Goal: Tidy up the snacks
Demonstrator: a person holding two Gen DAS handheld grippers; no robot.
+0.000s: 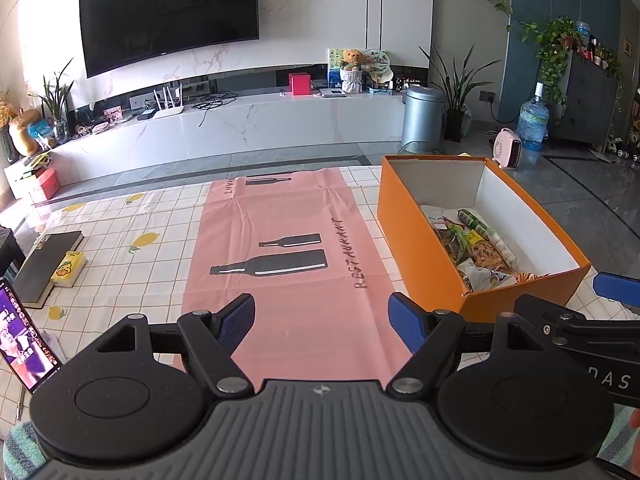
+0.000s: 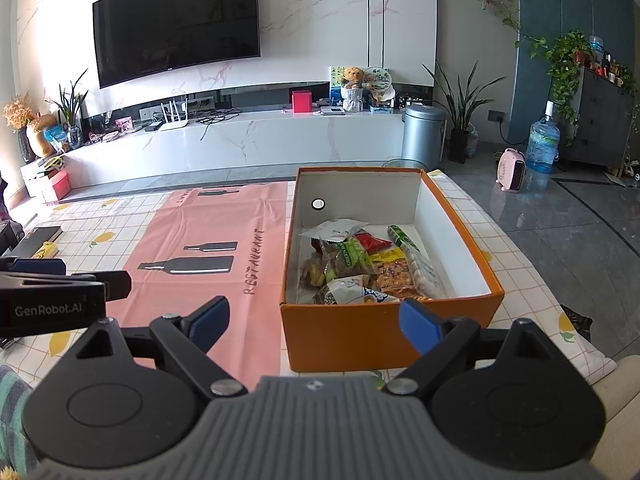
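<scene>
An orange cardboard box (image 2: 384, 336) with white inner walls stands on the table's right side, and its wall (image 1: 404, 212) shows in the left wrist view too. Several snack packets (image 2: 360, 268) lie heaped in its near half; the snack packets (image 1: 476, 248) are green, yellow, red and white. My right gripper (image 2: 316, 320) hovers open just in front of the box's near wall, nothing between its blue pads. My left gripper (image 1: 322, 320) is open over the pink mat (image 1: 288, 248), left of the box, holding nothing. Each gripper shows at the edge of the other's view.
A pink "RESTAURANT" mat (image 2: 208, 240) lies on a checked lemon-print tablecloth (image 1: 132, 220). At the left are a dark book (image 1: 44, 264), a yellow tissue pack (image 1: 69, 269) and a lit phone screen (image 1: 24, 336). Beyond the table stand a TV unit and a grey bin (image 1: 422, 118).
</scene>
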